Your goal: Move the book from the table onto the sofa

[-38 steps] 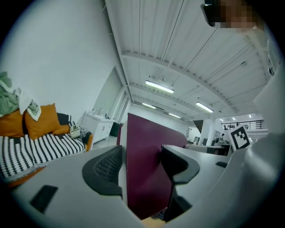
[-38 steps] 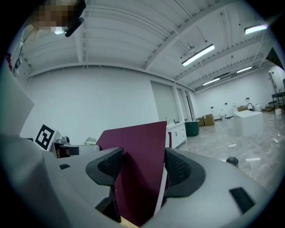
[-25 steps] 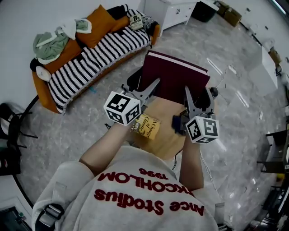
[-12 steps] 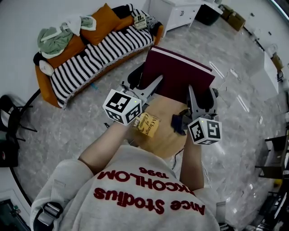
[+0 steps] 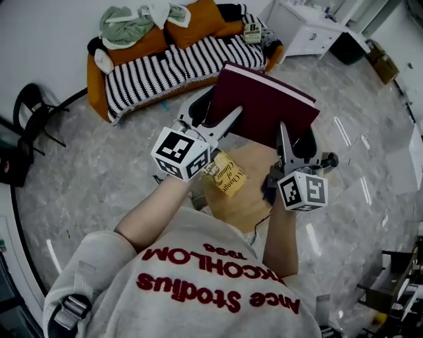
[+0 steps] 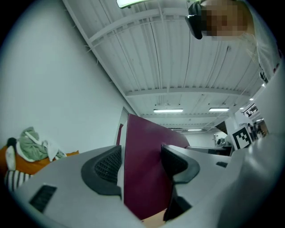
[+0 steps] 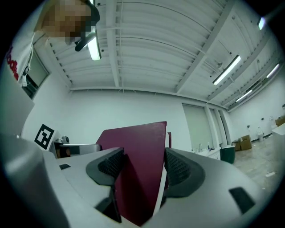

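Note:
A large maroon hardback book [image 5: 264, 109] is held up off the small wooden table [image 5: 248, 198], tilted toward the sofa. My left gripper [image 5: 228, 119] is shut on its near left edge, and my right gripper [image 5: 283, 132] is shut on its near right edge. In the left gripper view the maroon cover [image 6: 144, 169] stands between the two dark pads [image 6: 107, 167]. In the right gripper view the book [image 7: 140, 178] fills the gap between the jaws. The orange sofa [image 5: 172, 63] with a black-and-white striped throw lies ahead at upper left.
A yellow paperback [image 5: 228, 175] lies on the table beside a dark object [image 5: 269, 188]. Orange cushions [image 5: 195, 16] and green clothing [image 5: 125, 18] sit on the sofa back. A black chair [image 5: 33, 115] stands at left, a white cabinet [image 5: 307, 30] at upper right. Grey marble floor surrounds.
The book, gripped on both sides, has risen and swung left toward the sofa. The sofa now sits nearer the middle of the head view.

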Tool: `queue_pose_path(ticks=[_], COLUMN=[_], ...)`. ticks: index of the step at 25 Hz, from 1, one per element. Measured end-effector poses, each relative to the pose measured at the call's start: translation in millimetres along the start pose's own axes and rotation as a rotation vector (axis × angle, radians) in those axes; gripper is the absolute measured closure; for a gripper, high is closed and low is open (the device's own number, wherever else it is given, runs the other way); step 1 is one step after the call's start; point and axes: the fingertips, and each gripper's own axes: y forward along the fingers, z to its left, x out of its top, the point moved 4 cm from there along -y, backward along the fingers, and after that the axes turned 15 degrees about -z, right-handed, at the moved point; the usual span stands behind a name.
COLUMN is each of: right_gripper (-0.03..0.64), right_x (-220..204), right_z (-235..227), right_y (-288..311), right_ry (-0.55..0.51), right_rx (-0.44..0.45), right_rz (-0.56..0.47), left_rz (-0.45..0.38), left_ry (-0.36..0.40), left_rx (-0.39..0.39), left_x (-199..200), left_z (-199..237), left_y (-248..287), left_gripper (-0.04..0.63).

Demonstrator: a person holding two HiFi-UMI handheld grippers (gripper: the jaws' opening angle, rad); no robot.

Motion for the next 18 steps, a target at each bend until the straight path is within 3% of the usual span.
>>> queue_pose_path(ticks=[11, 18], right_gripper=[0.308, 0.308], right_x=[-62.3, -87.5], right_z=[118.3, 208.9], right_y=[59.1, 106.1], right_ry=[0.162, 0.228], right_rx=[0.346, 0.447], right_rz=[0.040, 0.053], left_rz=[-0.035, -0.052], left_ry=[0.177, 0.235], left_rx=[0.353, 0.458], left_x=[46.0, 88.1], left_z=[75.5, 143.6], left_y=[-115.9, -172.7], left_gripper=[0.314, 0.314])
